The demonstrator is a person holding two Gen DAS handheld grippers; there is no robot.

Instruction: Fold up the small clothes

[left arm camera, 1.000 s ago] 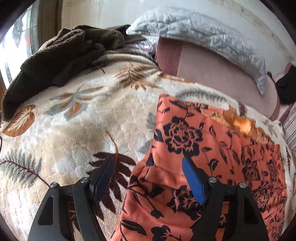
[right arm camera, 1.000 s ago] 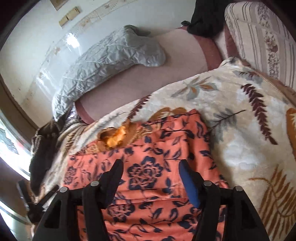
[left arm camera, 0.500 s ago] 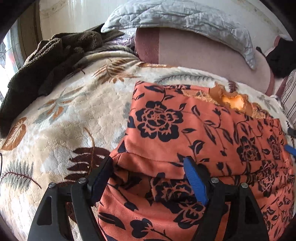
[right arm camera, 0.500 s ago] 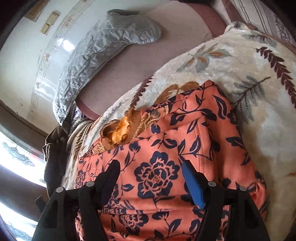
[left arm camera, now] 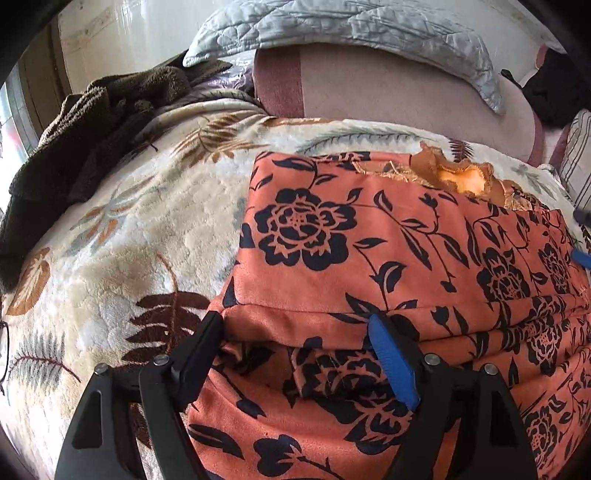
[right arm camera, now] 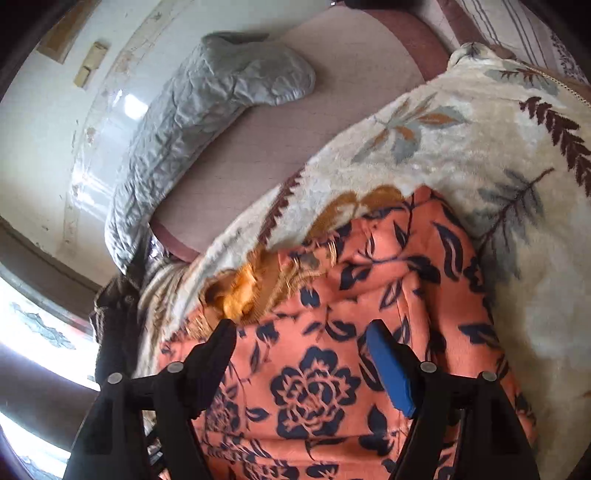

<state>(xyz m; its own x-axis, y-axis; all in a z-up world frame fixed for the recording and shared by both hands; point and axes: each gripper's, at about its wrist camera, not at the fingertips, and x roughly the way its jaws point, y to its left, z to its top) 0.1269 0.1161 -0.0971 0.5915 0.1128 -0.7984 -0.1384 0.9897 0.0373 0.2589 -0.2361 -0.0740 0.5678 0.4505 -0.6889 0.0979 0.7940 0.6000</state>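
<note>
An orange garment with dark flower print (left arm camera: 369, 251) lies partly folded on a cream leaf-pattern blanket (left arm camera: 129, 236). Its gold-trimmed neckline (left arm camera: 461, 177) points away from me. My left gripper (left arm camera: 295, 325) is open, its jaws on either side of the near folded edge at the garment's left end. My right gripper (right arm camera: 301, 328) is open, low over the same garment (right arm camera: 314, 387), just short of the neckline (right arm camera: 243, 291). The tip of the right gripper (left arm camera: 581, 236) shows at the right edge of the left wrist view.
A grey quilted pillow (left arm camera: 369, 33) lies on a pink sheet (left arm camera: 388, 88) at the far side. A dark brown fleece (left arm camera: 85, 140) is heaped at the far left. A black item (left arm camera: 554, 88) and striped cushion (right arm camera: 517, 26) sit far right. A wall (right arm camera: 55, 129) stands behind.
Both grippers have moved forward and lower over the garment. The left gripper has shifted from the blanket edge onto the folded edge. Both stay open.
</note>
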